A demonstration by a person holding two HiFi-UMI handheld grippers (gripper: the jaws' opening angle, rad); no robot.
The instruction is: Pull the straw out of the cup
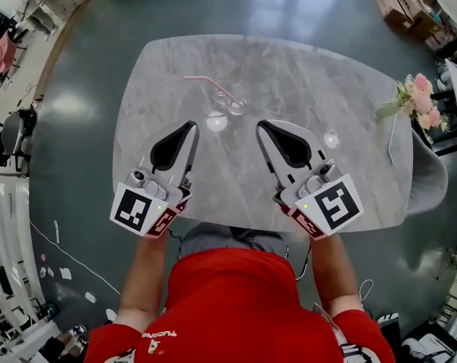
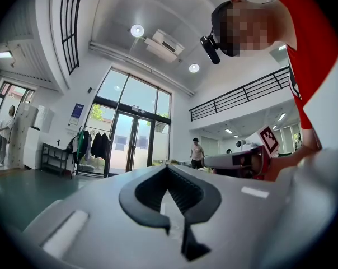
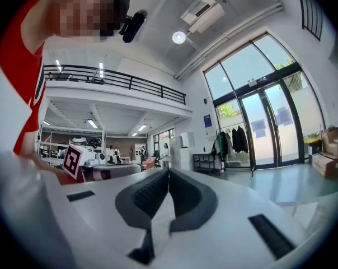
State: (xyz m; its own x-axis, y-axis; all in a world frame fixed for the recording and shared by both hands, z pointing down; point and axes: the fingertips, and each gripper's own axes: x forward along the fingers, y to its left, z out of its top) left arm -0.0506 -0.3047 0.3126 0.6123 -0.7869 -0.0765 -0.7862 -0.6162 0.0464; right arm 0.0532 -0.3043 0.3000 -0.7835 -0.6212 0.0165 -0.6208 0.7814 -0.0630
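Left gripper (image 1: pixel 191 126): jaws pressed together, empty. Right gripper (image 1: pixel 261 125): likewise shut, nothing pinched. Both held level over near half of table (image 1: pixel 349 82), one each side of line to cup (image 1: pixel 234 106); judged staging for approach. Straw (image 1: pixel 206 83): pink, in clear cup, leaning leftward, untouched. Flowers (image 1: pixel 419 100): right edge, well apart. Nothing between tips and cup.

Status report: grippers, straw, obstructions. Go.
Left gripper and right gripper shut, empty, over the table's near side. Pink straw sits in the glass cup, untouched. Nothing between grippers and cup.
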